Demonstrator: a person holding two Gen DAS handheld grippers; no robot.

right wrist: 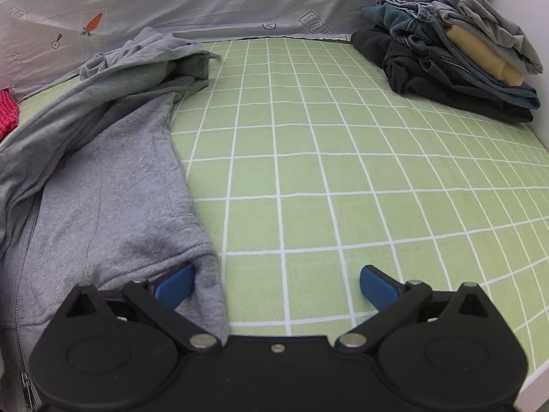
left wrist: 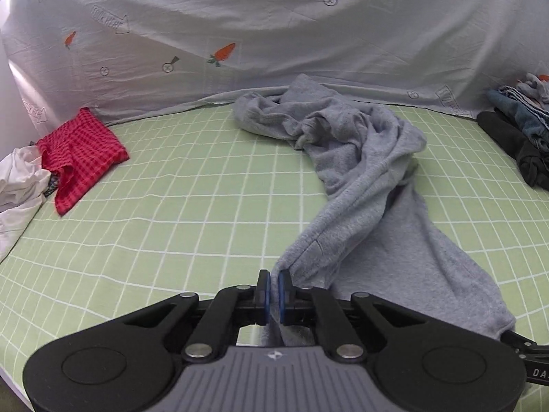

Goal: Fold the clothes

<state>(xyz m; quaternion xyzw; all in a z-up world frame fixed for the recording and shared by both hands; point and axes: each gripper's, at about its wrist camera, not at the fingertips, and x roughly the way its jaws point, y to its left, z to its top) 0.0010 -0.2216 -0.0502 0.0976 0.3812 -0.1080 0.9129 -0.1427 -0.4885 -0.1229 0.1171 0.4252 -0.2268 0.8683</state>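
While the left gripper [left wrist: 274, 285] is squeezed almost all the way shut, its two blue pads [left wrist: 283, 292] pinch a corner of the grey hoodie [left wrist: 357, 185]. The cloth goes right in between the pads and hangs down under them.

The right gripper [right wrist: 277, 286] is wide open. Its left blue finger [right wrist: 176, 286] sits on the hem of the grey hoodie [right wrist: 113, 206], at the near right corner. Its right blue finger [right wrist: 377, 286] is over bare bed sheet. Nothing is pinched there.

The hoodie is soft and fuzzy, like a sweatshirt. In the right wrist view it has a metal zip [right wrist: 25, 360] running down the near left side and a thick band along the bottom. The near part lies flat. The far part is bunched up and wrinkly. From the left gripper the hoodie stretches away to the far right in a long lumpy shape.

The bed sheet [left wrist: 171, 213] is light green with thin white lines that make squares. Behind it hangs a pale, creased cloth [left wrist: 274, 27] with little carrots on it.

On the far left lies a red checked cloth [left wrist: 80, 152] beside some white cloth [left wrist: 20, 178]. On the far right sits a pile of clothes [right wrist: 456, 51], black at the bottom, then blue, tan and grey on top, well apart from both grippers.
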